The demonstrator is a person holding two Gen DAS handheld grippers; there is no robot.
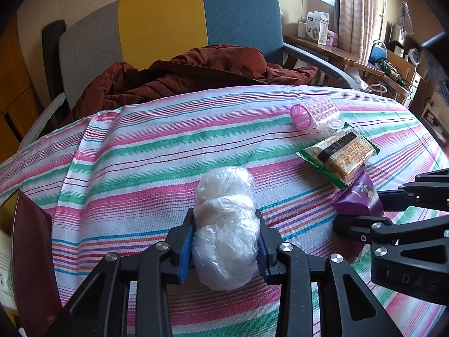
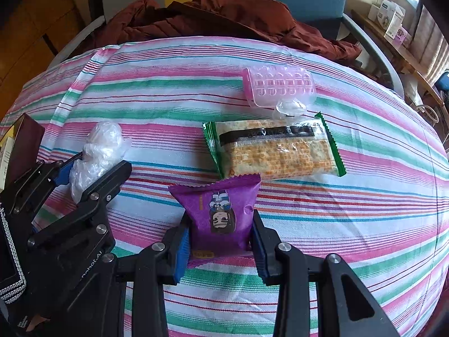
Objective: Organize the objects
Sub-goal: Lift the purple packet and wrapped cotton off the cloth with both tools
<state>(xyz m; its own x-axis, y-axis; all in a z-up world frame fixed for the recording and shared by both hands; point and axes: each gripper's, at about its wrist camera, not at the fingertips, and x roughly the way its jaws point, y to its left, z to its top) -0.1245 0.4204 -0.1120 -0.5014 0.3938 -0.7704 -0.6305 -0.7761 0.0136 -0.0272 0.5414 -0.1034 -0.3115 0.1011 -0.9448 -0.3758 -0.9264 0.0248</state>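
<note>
Left gripper (image 1: 226, 248) pinching a bundle of clear plastic wrap (image 1: 226, 224), pads tight on both sides. Long side of the bundle pointing straight away, along the fingers. Bottom of the bundle down on the striped cloth (image 1: 140, 151), or just above it; hard to tell.

Right gripper (image 2: 220, 248) squeezing a purple snack packet (image 2: 221, 213) at its near end. Packet pointing away too, cartoon face upside down. Far edge of the packet just touching the green cracker pack (image 2: 276, 147), or lying over it a little.

Behind the crackers, a pink hair roller (image 2: 277, 85) in clear wrap, lying sideways. Both well apart from the left gripper, so nearer the right one.

At the far left edge, a dark red box (image 1: 31, 252), right next to the left gripper. Maybe the place for things to go, only a guess.

Soft cloth with pink, green and blue stripes, a bit wrinkled. Past it, a brown puffy jacket (image 1: 196, 70) on a grey, yellow and blue chair (image 1: 168, 22).
</note>
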